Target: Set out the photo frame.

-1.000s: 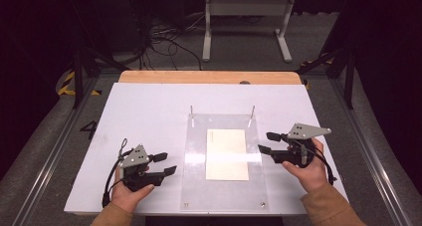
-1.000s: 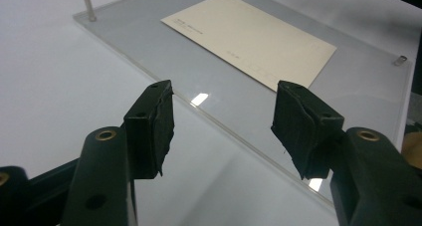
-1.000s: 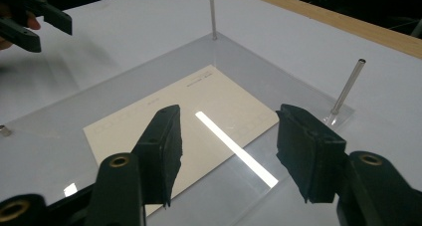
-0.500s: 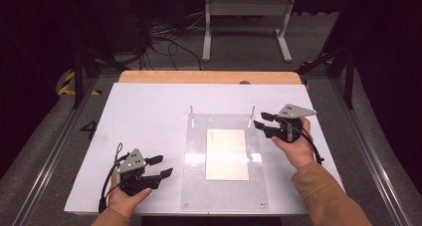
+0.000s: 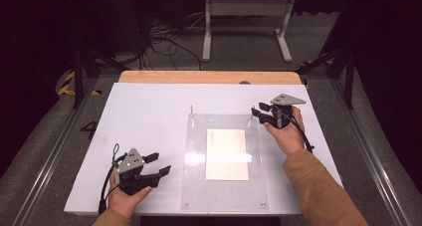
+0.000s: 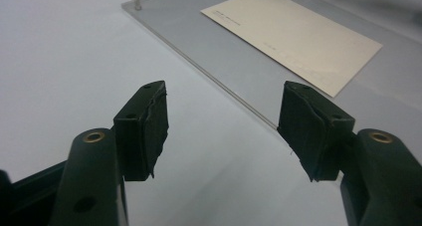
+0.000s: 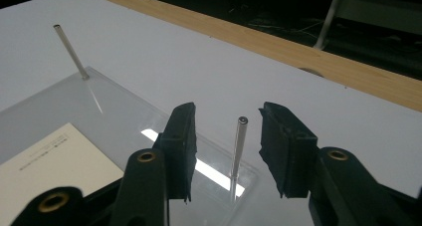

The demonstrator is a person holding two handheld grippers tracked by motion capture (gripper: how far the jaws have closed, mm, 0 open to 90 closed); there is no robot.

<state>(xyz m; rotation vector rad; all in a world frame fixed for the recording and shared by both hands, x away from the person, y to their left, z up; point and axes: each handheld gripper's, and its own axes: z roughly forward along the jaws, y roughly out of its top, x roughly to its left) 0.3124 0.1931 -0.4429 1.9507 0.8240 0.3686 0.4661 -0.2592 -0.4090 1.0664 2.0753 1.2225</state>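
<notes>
Metal pin (image 7: 239, 145) at the far right corner of the clear acrylic plate (image 5: 196, 186) is now bracketed, untouched, by the right gripper (image 5: 260, 112), brought up from the plate's side with jaws closing, so a grasp seems imminent, while the left gripper (image 5: 158, 165) is kept released.

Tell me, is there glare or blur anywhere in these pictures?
High view: a white glare band crosses the clear plate and the card; the surroundings are dark. Right gripper view: a bright streak lies on the plate by the thin pin. Left gripper view: the near jaws look soft, the card sharper.
</notes>
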